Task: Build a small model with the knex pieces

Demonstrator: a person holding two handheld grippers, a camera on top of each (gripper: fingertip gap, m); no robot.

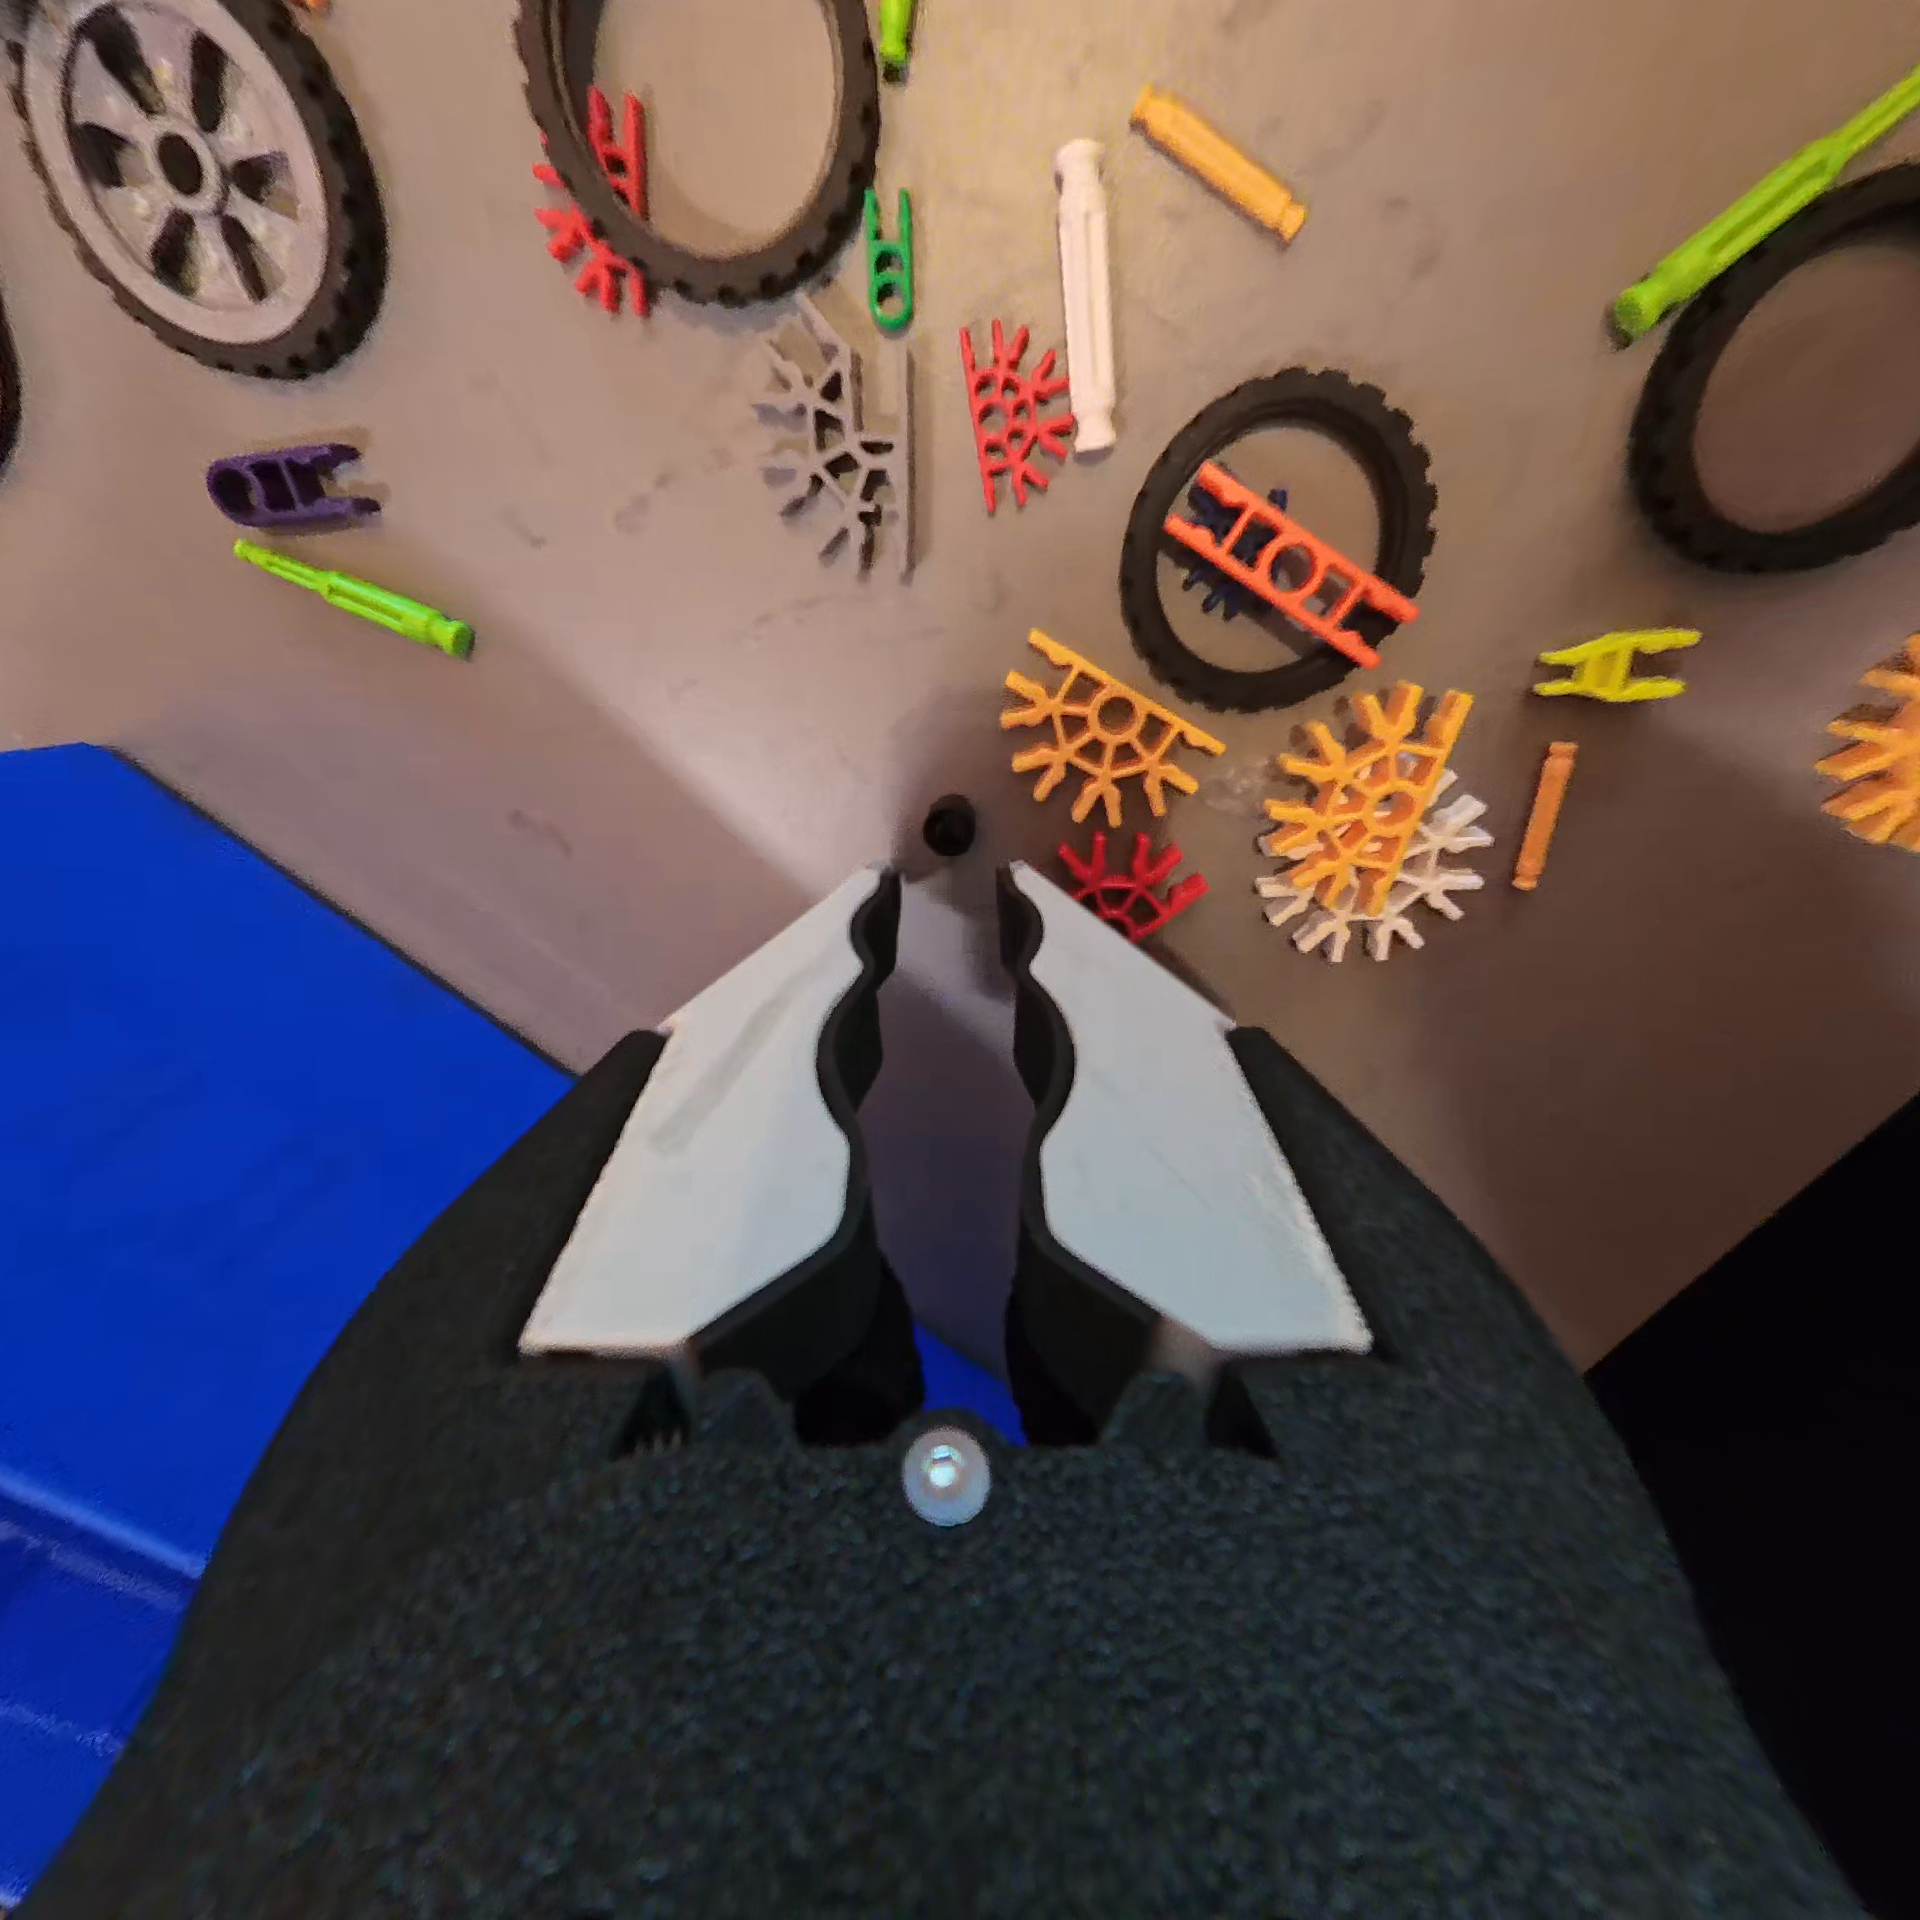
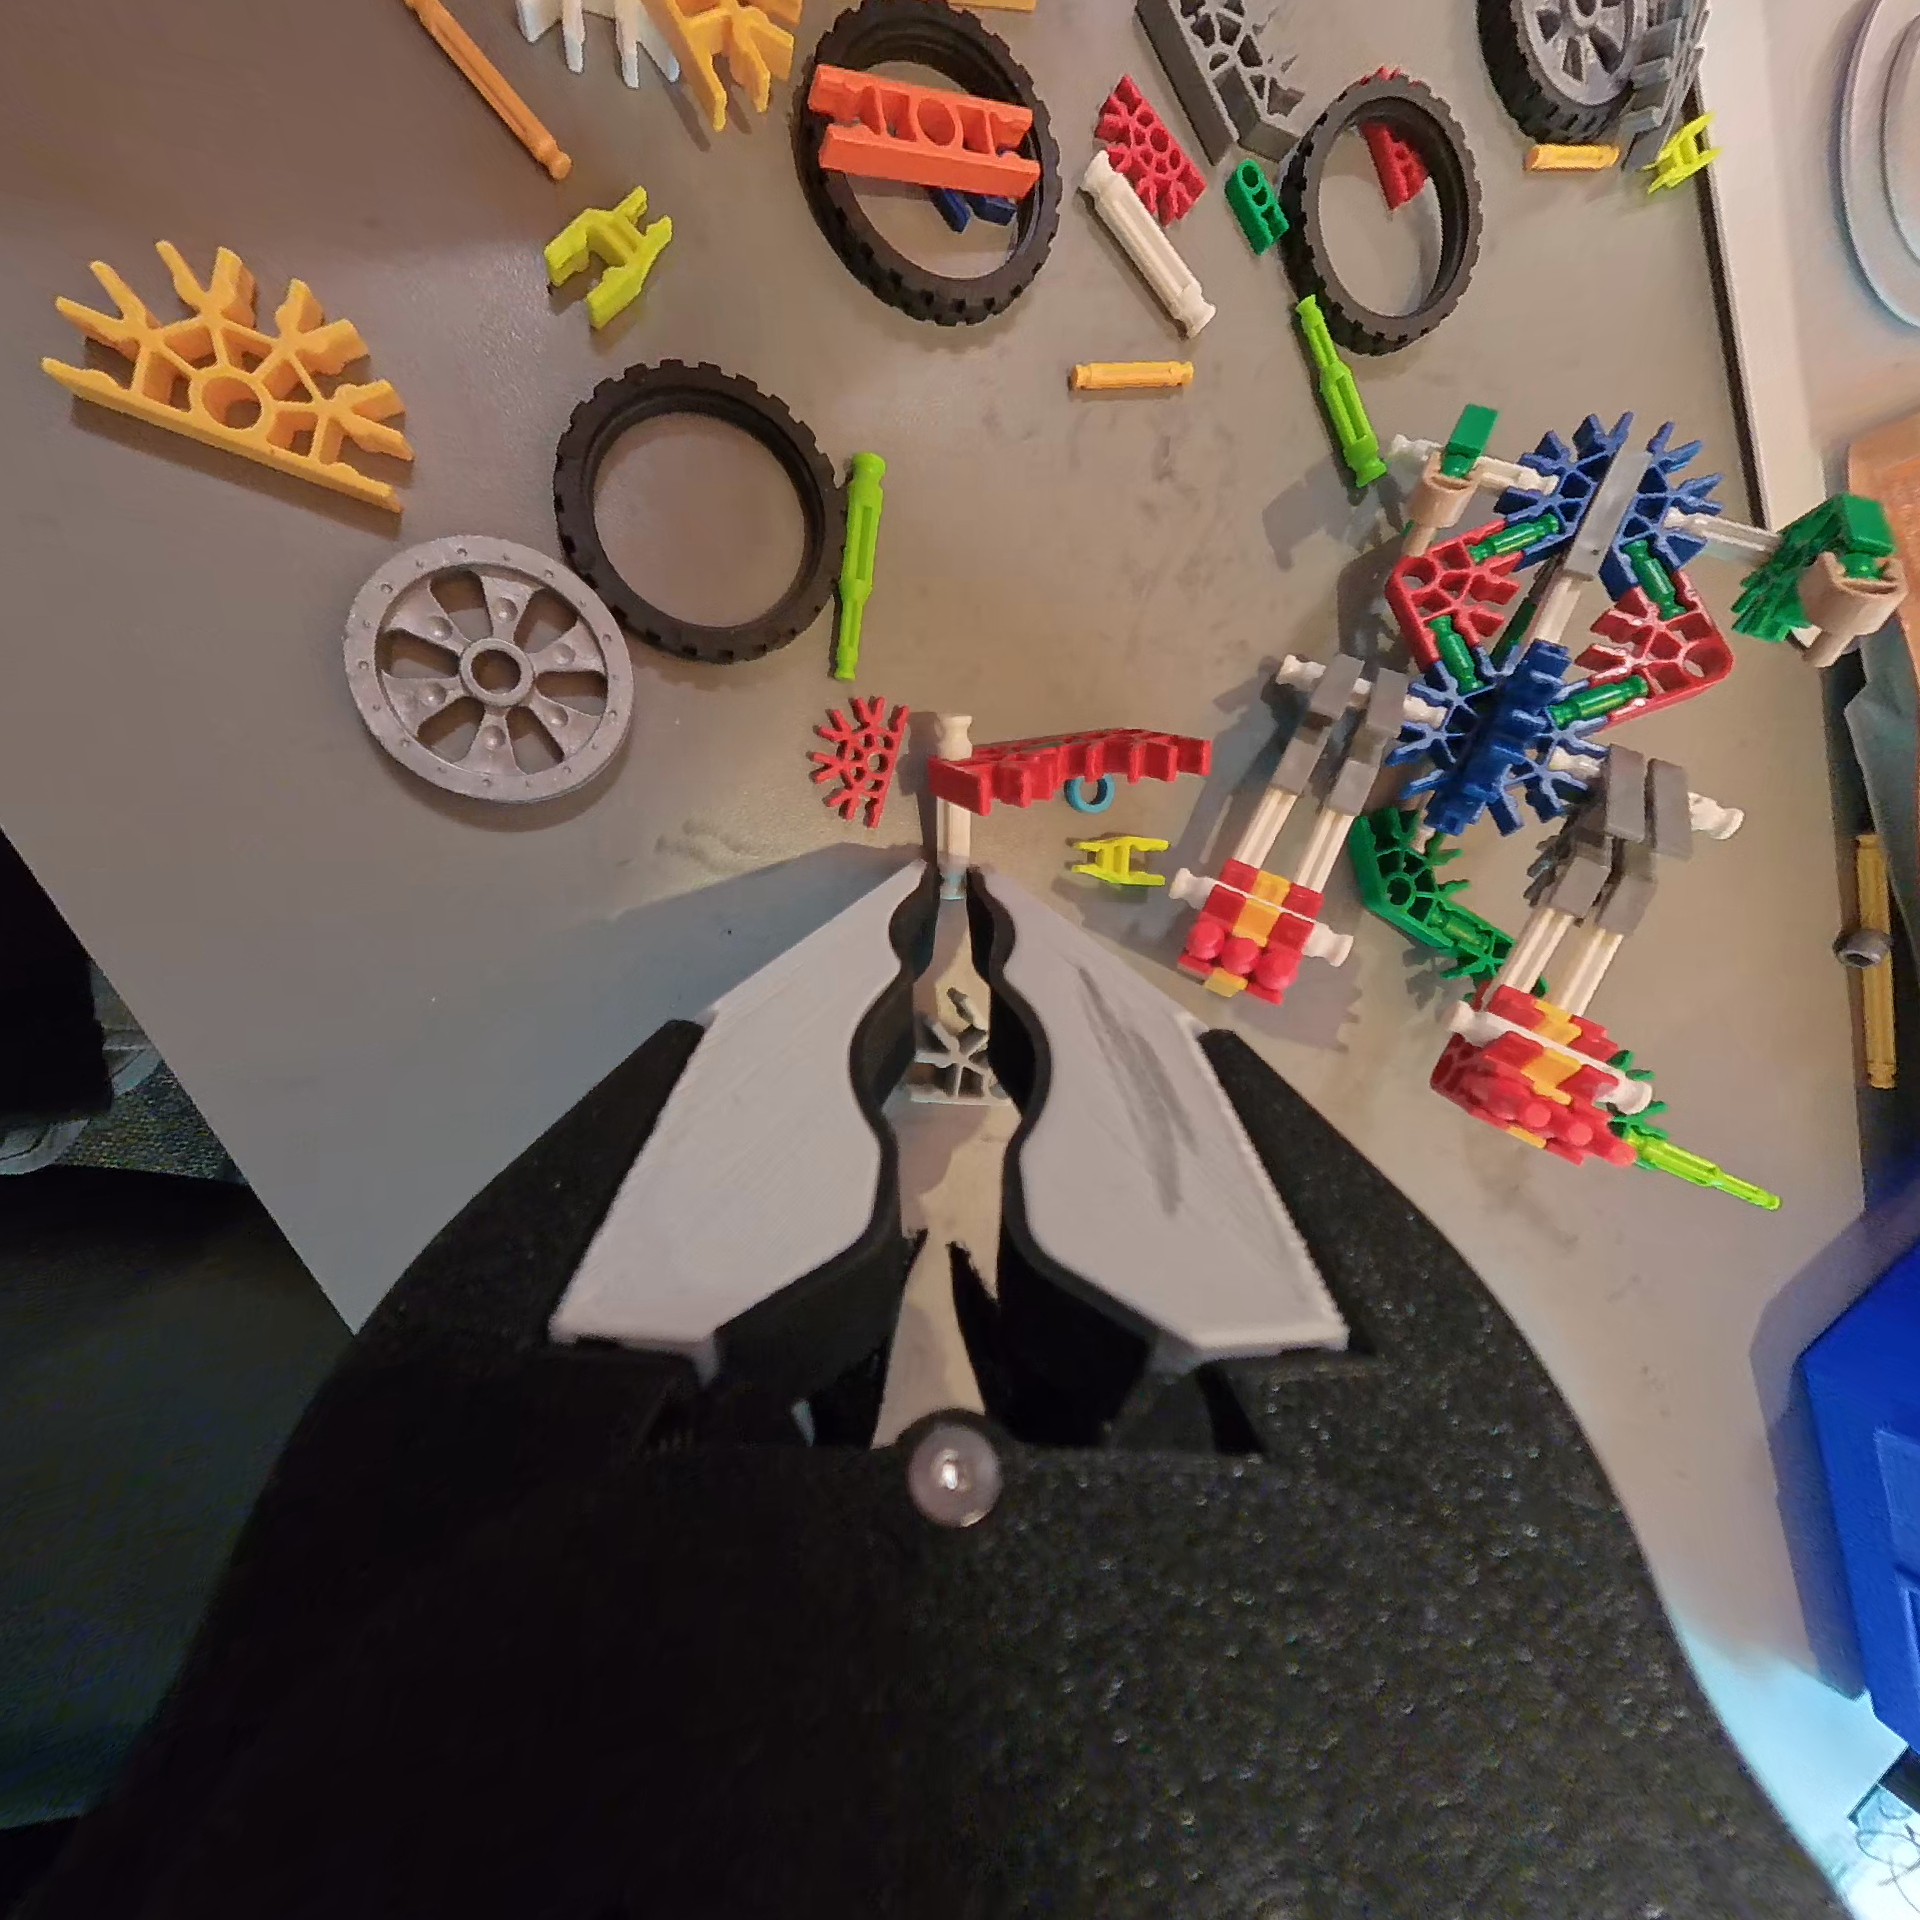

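In the left wrist view my left gripper (image 1: 948,873) hangs over a grey table (image 1: 623,644), slightly open and empty. A small black round piece (image 1: 948,827) lies just beyond its tips, and a red connector (image 1: 1132,883) lies right of them. In the right wrist view my right gripper (image 2: 951,873) is shut on a white rod (image 2: 953,790). A long red connector (image 2: 1070,767) sits on the rod's far end with a small light-blue ring (image 2: 1089,798) under it. A grey snowflake connector (image 2: 951,1055) sits on the rod between the jaws.
Loose pieces are scattered around: black tyres (image 1: 1278,540), a grey wheel (image 1: 197,177), yellow connectors (image 1: 1107,727), green rods (image 1: 353,601), a grey hub (image 2: 488,670). A built red, blue and green model (image 2: 1507,727) lies to the right. A blue bin (image 1: 208,1091) stands at the left. Spacing between my two grippers at the tips: around 20 cm.
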